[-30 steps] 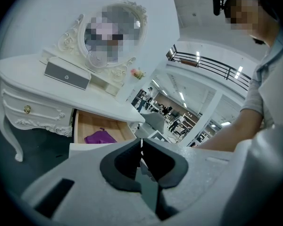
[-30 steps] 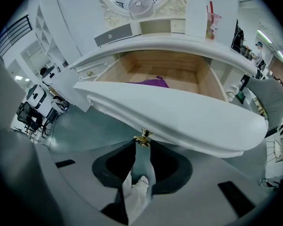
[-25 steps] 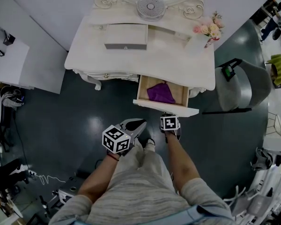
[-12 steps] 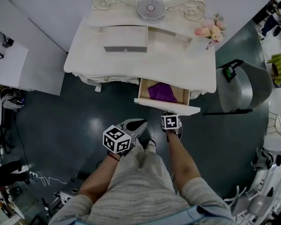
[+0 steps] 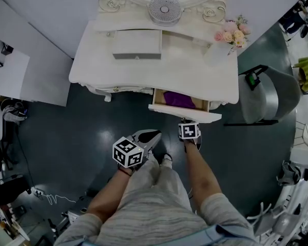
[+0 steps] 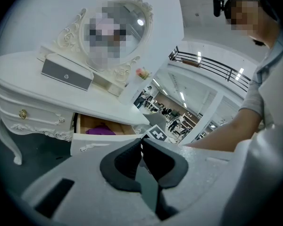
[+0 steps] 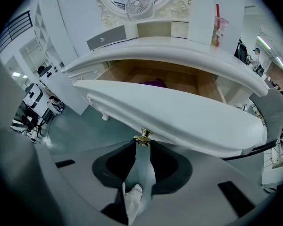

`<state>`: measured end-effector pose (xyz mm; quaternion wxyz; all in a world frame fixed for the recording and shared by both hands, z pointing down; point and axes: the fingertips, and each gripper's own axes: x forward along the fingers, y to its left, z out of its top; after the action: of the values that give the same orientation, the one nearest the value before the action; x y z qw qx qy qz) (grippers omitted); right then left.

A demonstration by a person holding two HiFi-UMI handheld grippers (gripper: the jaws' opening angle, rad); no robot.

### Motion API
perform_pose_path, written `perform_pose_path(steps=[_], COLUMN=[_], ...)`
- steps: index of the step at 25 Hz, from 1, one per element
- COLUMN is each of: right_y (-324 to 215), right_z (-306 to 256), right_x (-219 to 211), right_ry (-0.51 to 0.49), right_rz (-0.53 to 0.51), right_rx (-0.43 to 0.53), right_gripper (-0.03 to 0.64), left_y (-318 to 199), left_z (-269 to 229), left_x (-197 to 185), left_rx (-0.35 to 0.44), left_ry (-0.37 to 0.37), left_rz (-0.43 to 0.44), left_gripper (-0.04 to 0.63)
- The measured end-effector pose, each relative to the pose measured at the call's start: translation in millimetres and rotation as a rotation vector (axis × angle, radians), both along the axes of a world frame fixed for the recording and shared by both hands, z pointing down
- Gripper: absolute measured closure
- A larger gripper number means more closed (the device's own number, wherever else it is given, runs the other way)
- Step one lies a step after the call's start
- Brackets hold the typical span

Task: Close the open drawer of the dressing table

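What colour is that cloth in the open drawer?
The cloth is purple; the head view shows it best.

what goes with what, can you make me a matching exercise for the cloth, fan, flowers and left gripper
1 cloth
2 fan
3 flowers
4 left gripper

a shut, empty
b in the drawer
c back right of the table
d back middle of the table

Pairs: 1-b; 2-d; 3-c; 4-a
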<state>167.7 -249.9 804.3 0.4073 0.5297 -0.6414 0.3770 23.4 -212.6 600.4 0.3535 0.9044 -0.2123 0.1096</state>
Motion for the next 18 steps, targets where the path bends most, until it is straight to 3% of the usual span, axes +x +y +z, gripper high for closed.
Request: perform_pose_path(steps=[18], right_y=[-43.6], right_z=[-1.5], right_x=[9.3], right_ry=[0.017], right_rz=[-0.002], right_rx=[0.035], right_gripper=[0.523], left_y=[-22.3], left_z=[10.9], left_x=[3.0], left_rx=[-0.022], left_ry=[-0.003], left_rz=[0.004], left_gripper=[0.572])
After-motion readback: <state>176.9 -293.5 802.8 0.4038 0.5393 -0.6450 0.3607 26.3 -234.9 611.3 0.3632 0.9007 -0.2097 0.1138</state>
